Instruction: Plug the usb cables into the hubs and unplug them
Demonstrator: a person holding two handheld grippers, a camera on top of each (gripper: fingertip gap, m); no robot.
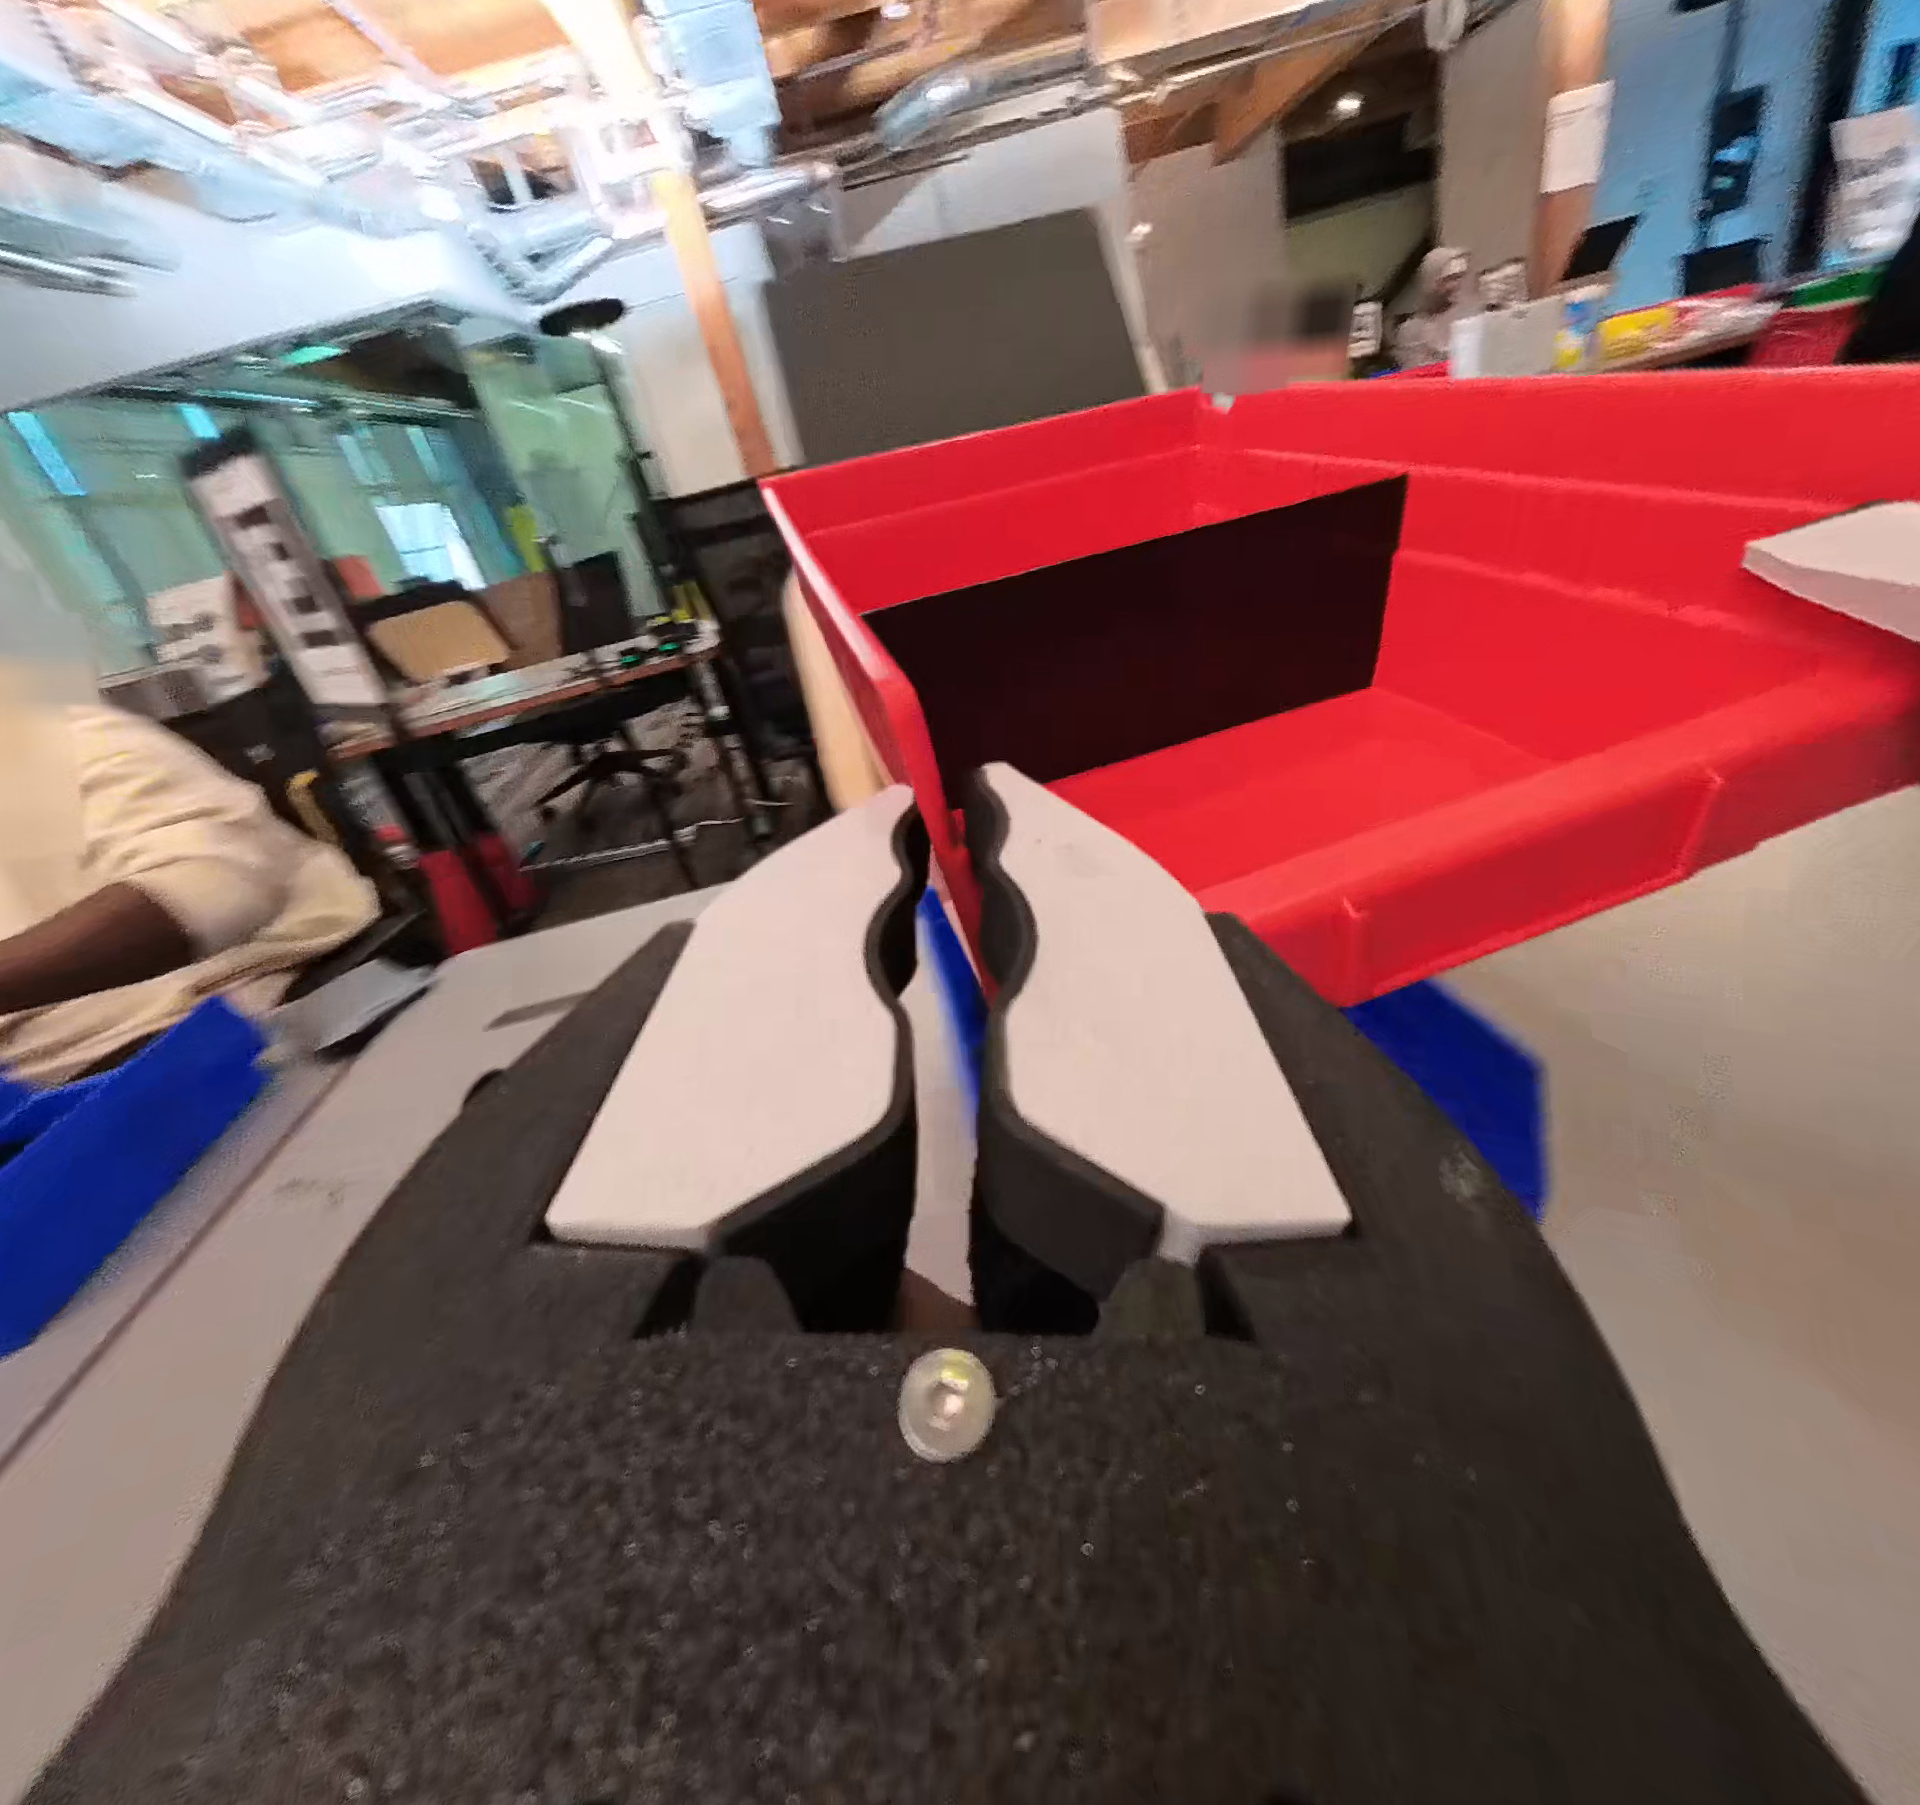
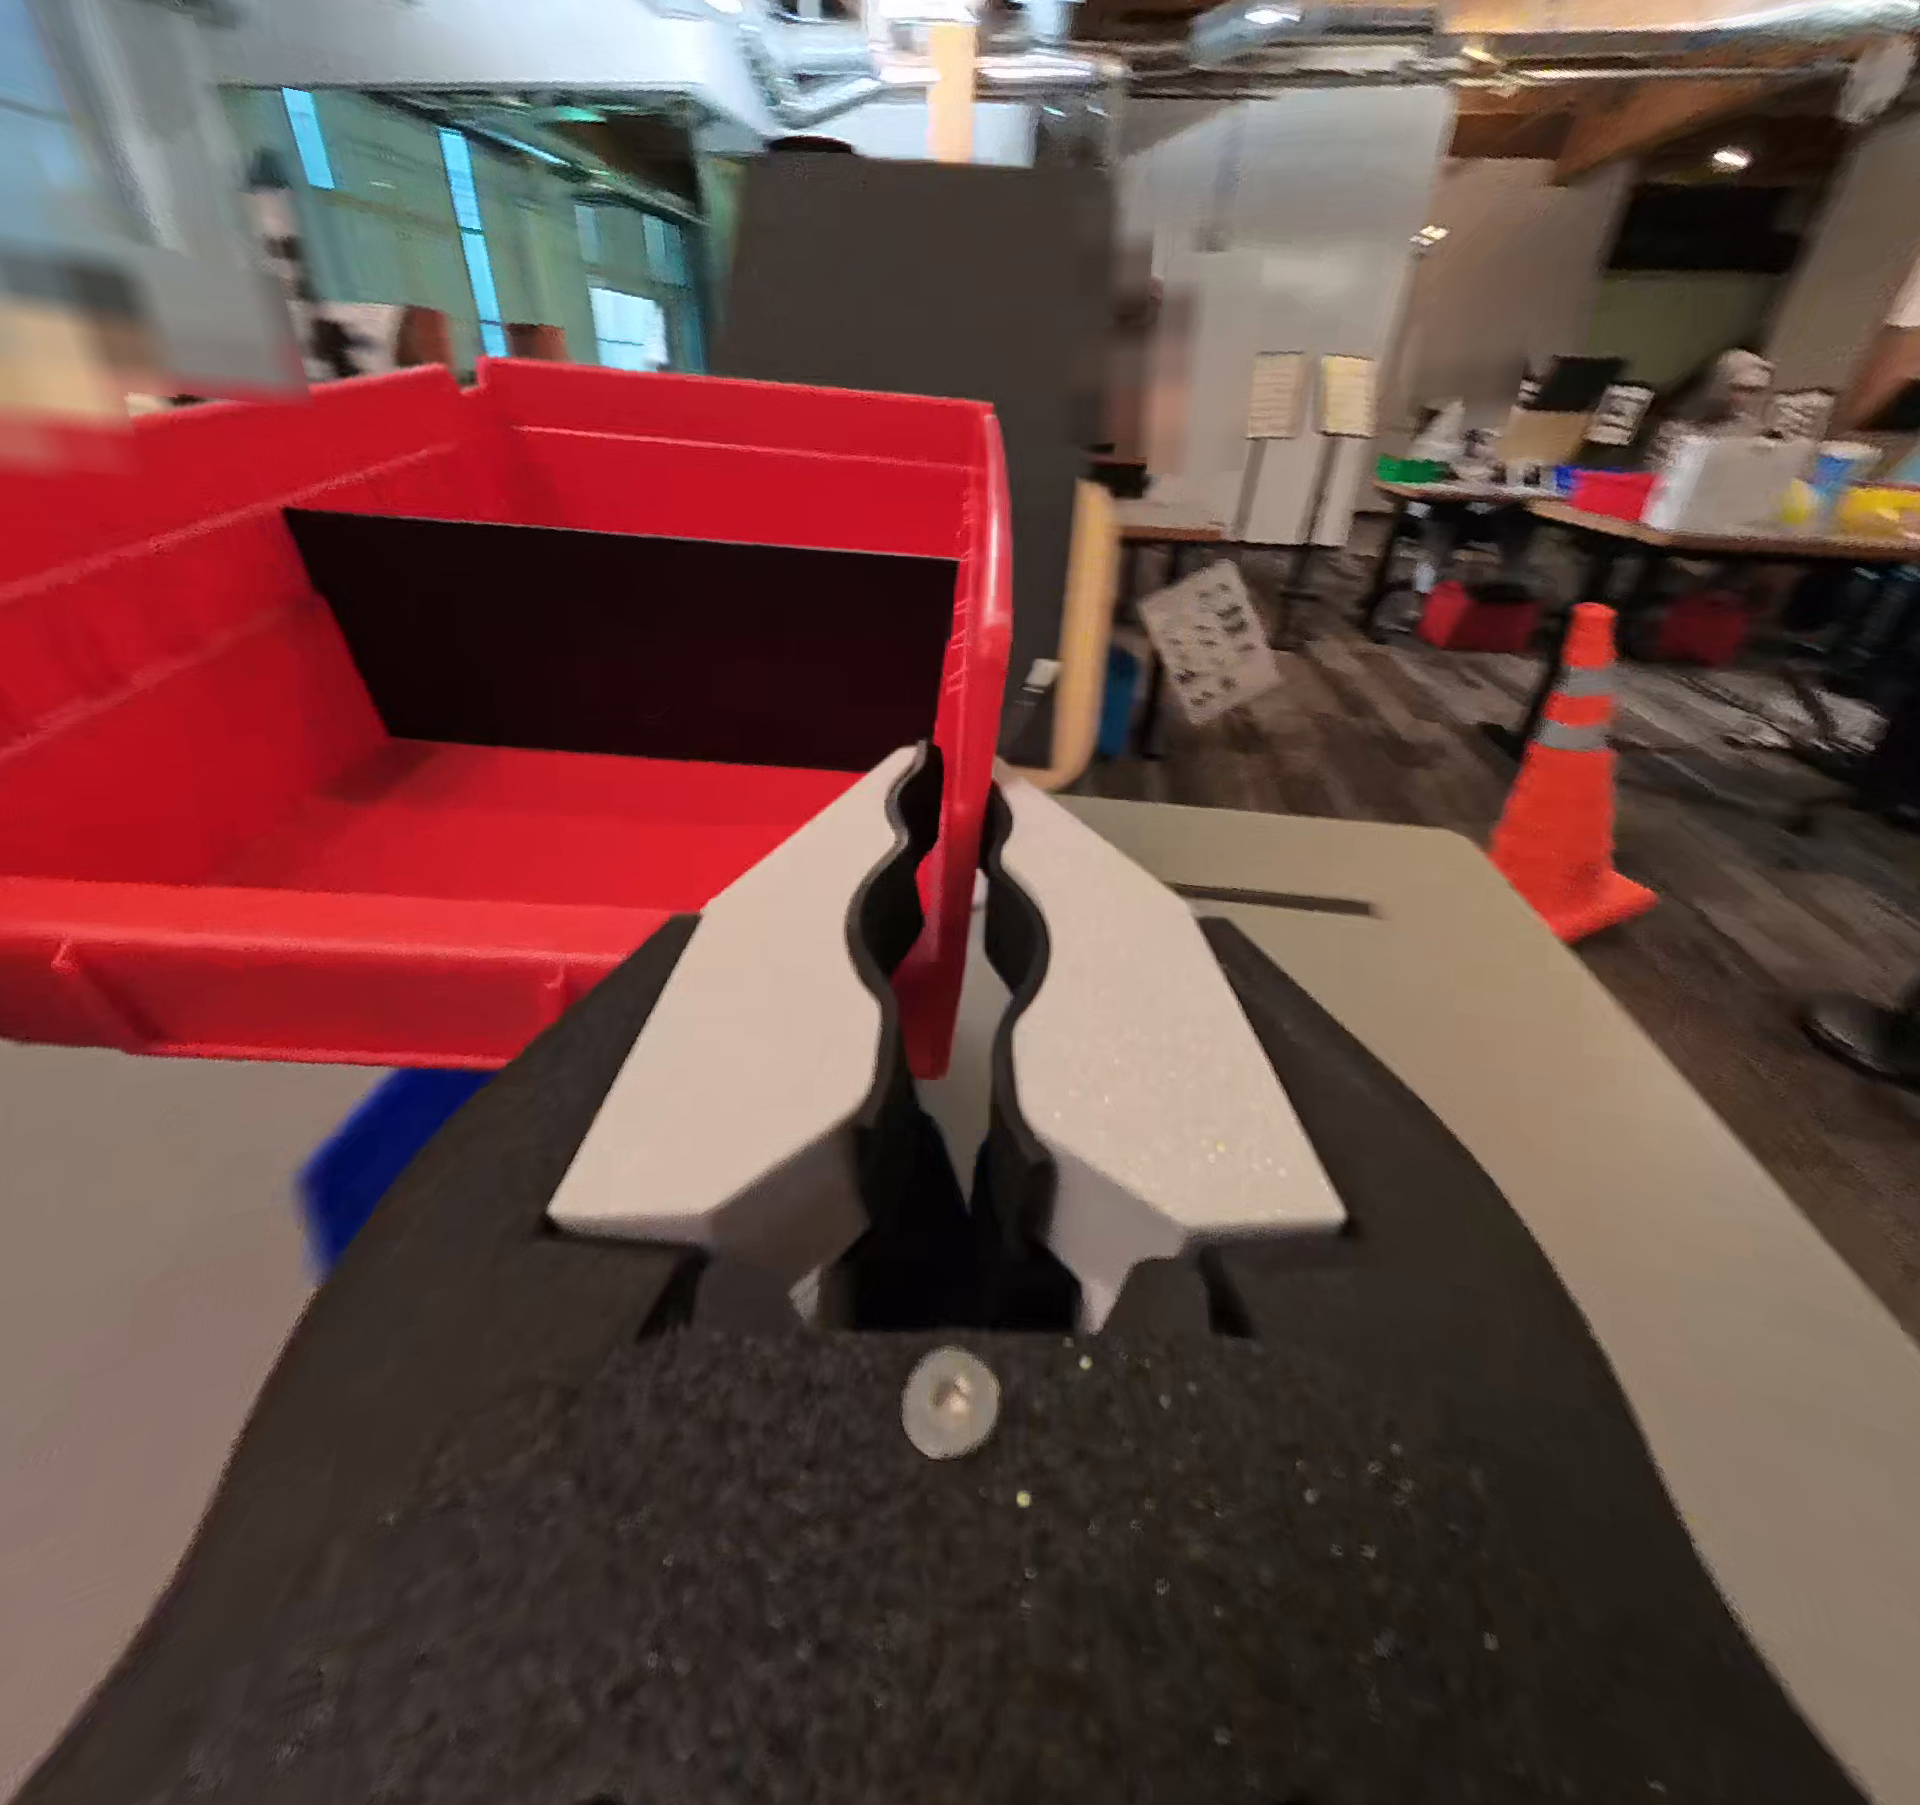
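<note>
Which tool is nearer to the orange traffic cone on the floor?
Right. The right tool clamps the red bin's right side wall, with the traffic cone just beyond the table corner there. The left tool clamps the bin's opposite wall.

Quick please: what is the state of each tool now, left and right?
Left tool: shut on the left wall of the red bin.
Right tool: shut on the red bin's right wall.

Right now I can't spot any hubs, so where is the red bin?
The red bin is held above the grey table, its two side walls pinched by the left gripper and right gripper, a blue bin beneath.
</note>
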